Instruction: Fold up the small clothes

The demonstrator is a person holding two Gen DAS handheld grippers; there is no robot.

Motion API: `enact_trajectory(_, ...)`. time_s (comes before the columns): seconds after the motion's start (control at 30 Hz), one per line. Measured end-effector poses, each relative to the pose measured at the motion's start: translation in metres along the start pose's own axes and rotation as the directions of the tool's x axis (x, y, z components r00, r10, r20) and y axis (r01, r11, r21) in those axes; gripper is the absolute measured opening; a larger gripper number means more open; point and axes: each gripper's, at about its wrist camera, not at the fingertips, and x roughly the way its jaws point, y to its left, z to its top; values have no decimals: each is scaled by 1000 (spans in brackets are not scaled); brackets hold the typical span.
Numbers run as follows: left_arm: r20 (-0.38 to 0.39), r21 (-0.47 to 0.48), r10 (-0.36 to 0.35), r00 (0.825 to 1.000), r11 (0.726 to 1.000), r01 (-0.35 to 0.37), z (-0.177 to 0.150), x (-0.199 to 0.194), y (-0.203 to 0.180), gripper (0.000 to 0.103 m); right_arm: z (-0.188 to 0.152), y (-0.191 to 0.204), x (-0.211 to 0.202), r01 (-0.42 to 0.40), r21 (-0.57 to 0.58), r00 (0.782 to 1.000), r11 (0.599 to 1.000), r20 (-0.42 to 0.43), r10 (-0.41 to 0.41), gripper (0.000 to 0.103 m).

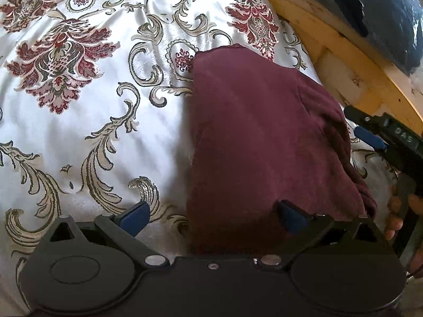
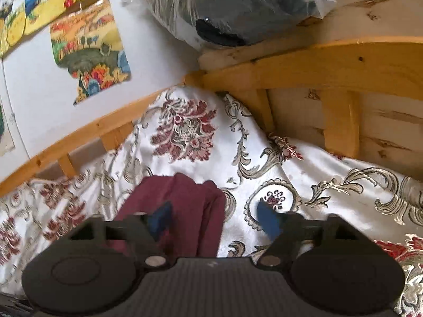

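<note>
My left gripper (image 1: 214,215) and right gripper (image 2: 215,219): black frames, blue fingertip pads (image 1: 134,215), round silver pivot screws (image 1: 154,259); right body ribbed grey.

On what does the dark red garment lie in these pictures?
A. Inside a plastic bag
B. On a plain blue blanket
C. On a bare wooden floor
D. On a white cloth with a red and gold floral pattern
D: the dark red garment rests directly on the white floral cloth, which spreads around it in both wrist views; the wooden frame only borders that cloth.
</note>
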Motion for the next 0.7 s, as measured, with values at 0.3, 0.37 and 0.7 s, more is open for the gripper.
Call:
enact_trajectory(0.3,2,5,8,1000,1000,-8,-1,1,-2,103,-3,7,3,4,-27,1000,1000,-24,-4,6)
enact_trajectory(0.37,1,7,6,1000,1000,-6,-1,1,-3,102,-4,4,4,26,-15,1000,1000,-13,-27,5)
enact_trajectory(0.7,-7,1,-1,1000,1000,1,-2,2,0,102,-1,-1,2,-28,4,996,1000,-83,28,45)
